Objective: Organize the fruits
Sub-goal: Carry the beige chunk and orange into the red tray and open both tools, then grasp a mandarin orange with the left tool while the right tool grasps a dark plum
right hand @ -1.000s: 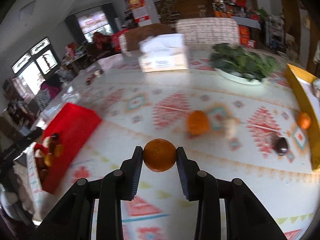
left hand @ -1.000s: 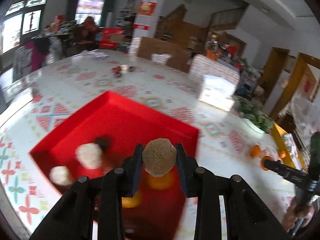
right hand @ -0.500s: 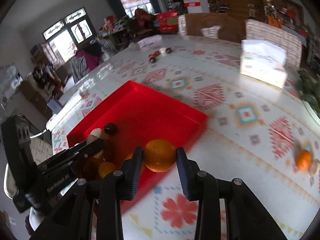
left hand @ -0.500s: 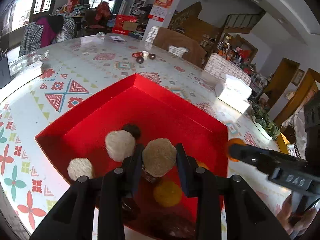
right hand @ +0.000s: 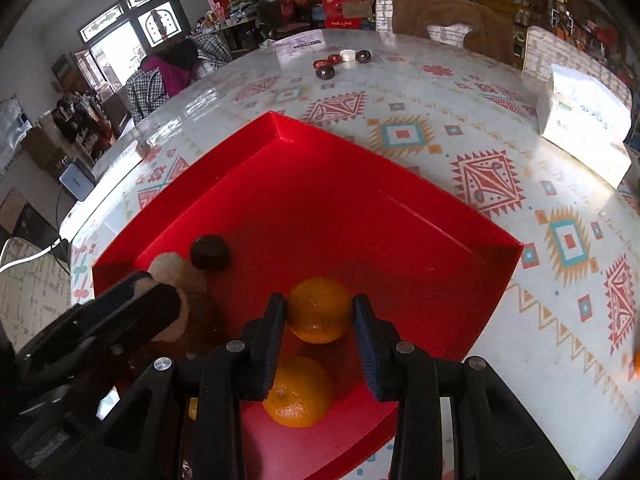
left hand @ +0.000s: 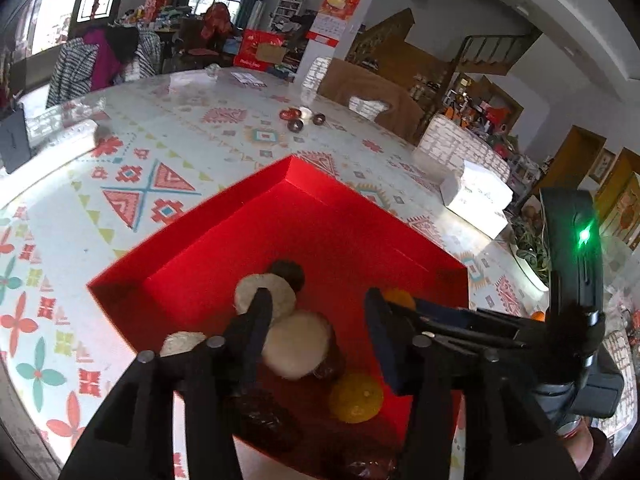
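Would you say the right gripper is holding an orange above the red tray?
Yes, the right gripper clamps an orange over the red tray.

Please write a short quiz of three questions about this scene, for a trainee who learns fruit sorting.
1. True or false: the right gripper holds an orange above the red tray.
2. What lies between the left gripper's opening jaws? A) a pale round fruit B) a tissue box C) nothing
3. Which colour is the light on the device at the right of the left wrist view?

Key: 1 true; 2 A; 3 green.
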{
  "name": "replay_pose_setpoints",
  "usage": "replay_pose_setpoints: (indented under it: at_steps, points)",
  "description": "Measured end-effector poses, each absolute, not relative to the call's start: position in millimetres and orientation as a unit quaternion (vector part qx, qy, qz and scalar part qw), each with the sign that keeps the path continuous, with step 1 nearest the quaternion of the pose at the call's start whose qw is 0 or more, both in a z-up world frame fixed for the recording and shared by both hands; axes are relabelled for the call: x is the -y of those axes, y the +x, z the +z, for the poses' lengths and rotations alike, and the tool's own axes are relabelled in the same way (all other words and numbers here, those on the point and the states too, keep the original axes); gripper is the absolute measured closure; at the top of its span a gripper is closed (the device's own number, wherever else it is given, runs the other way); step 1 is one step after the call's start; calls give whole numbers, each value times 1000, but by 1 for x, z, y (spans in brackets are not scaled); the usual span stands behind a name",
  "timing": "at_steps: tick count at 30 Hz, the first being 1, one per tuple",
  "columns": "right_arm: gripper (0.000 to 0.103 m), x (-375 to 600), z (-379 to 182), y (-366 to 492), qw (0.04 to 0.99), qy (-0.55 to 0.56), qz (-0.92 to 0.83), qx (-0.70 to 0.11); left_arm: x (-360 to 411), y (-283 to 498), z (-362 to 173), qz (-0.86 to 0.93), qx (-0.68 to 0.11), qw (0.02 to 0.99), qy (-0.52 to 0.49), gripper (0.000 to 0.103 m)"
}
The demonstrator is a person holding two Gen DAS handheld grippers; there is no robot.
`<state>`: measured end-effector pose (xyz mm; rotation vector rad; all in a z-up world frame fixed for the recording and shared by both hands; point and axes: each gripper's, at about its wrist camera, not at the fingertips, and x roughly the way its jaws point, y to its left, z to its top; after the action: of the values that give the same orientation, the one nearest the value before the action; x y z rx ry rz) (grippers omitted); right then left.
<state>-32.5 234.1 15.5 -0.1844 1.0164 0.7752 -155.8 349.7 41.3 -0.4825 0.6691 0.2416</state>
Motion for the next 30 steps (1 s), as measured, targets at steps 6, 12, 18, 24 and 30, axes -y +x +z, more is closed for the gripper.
replay_pose_setpoints:
  at_steps: [6,12,18,24,30]
  points:
    - [65,-229,21,-38,804,-81,364,-464,-344,-165,57,163,-314,913,-200,32]
    - [64,-211,37,-46,817,-68,361,-445,-328,-170,72,205,-313,914,-155,19]
    - [64,-184,47,-56,829,-64,352,-430,-300,-175,86,202,-305,923,-123,15]
    - [62,-151,53,-64,840,-58,339,-419,-268,-179,99,196,-295,931,-91,15]
    - [58,-109,59,-67,852,-37,323,-410,-233,-180,106,186,-295,935,-57,15]
